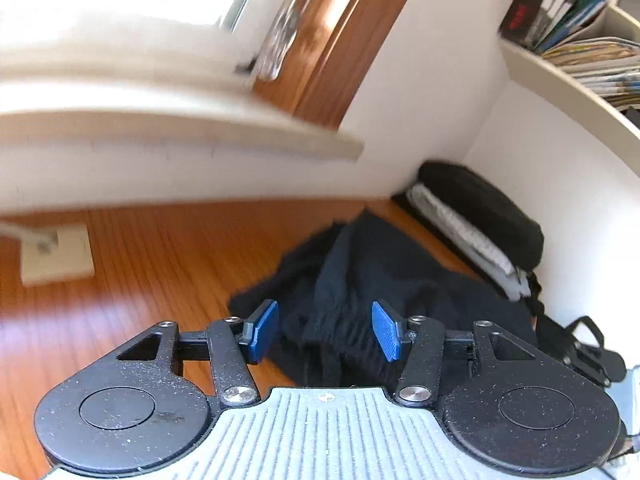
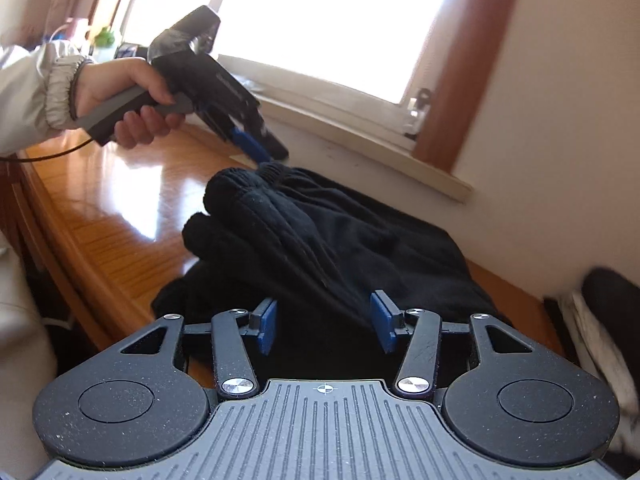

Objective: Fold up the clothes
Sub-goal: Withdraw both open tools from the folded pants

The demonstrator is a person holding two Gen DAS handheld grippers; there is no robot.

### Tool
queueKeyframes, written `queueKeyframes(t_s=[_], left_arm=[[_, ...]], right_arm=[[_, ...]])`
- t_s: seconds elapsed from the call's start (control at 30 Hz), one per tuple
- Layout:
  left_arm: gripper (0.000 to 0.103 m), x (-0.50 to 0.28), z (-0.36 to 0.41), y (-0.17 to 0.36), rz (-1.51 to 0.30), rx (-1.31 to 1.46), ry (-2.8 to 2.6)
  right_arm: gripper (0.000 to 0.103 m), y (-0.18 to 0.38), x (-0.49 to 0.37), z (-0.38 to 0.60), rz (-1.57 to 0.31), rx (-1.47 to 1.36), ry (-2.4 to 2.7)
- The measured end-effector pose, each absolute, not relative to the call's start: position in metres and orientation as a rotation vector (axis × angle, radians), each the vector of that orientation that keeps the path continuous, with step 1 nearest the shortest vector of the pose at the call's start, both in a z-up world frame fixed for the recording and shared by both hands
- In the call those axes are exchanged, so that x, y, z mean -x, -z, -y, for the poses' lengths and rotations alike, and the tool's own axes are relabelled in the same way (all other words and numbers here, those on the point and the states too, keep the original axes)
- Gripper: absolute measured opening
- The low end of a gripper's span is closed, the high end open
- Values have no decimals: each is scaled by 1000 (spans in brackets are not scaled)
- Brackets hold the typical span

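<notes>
Lying crumpled on the wooden table (image 2: 120, 216), the black garment (image 2: 320, 240) is seen in the right wrist view with its long axis running from the ribbed, bunched end at upper left down towards the lower right, where it spreads out flat near the wall. At the far left of that view a hand (image 2: 120, 100) in a pale sleeve (image 2: 36, 92) is seen holding the left gripper (image 2: 260, 154), whose blue tips are poised just at the ribbed edge; whether the cloth is touched there cannot be told. In the left wrist view the same garment (image 1: 360, 280) is shown between and beyond the left gripper's (image 1: 326, 330) blue pads (image 1: 262, 330), which are held partly apart and are not pressed on it. The right gripper (image 2: 326, 326) is likewise held partly open, dark cloth lying between its pads (image 2: 384, 326) without being clamped. The garment's near edge is hidden under both gripper bodies, and its shape cannot be made out in the folds.

A windowsill (image 2: 360, 136) is blurred behind the table. A stack of folded clothes (image 1: 480, 224), black over white, is set against the wall to the right of the garment, cut off at the right edge in the right wrist view. Books (image 1: 580, 16) are shelved above it, and a pale square pad (image 1: 56, 256) is lying at the table's left.
</notes>
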State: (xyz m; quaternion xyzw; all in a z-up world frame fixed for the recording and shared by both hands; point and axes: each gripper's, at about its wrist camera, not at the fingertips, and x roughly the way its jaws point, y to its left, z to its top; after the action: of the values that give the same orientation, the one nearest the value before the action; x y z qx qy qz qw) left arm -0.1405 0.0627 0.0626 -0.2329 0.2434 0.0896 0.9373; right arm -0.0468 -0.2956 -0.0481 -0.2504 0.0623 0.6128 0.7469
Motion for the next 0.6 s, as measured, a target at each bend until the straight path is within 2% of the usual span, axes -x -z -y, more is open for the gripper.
queueKeyframes(t_s=[0.17, 0.23, 0.3, 0.4, 0.6], left_arm=[[55, 111, -46, -82, -478, 427, -136], [51, 94, -29, -82, -488, 384, -80], [48, 77, -10, -75, -522, 345, -28], [45, 62, 14, -57, -589, 287, 24], [44, 65, 24, -24, -670, 228, 46]], right_arm=[[48, 39, 21, 317, -189, 404, -1288], [46, 32, 9, 318, -195, 319, -1251], [30, 27, -1, 312, -221, 245, -1188], [30, 30, -18, 294, -265, 144, -1151], [30, 68, -46, 293, -436, 176, -1088]])
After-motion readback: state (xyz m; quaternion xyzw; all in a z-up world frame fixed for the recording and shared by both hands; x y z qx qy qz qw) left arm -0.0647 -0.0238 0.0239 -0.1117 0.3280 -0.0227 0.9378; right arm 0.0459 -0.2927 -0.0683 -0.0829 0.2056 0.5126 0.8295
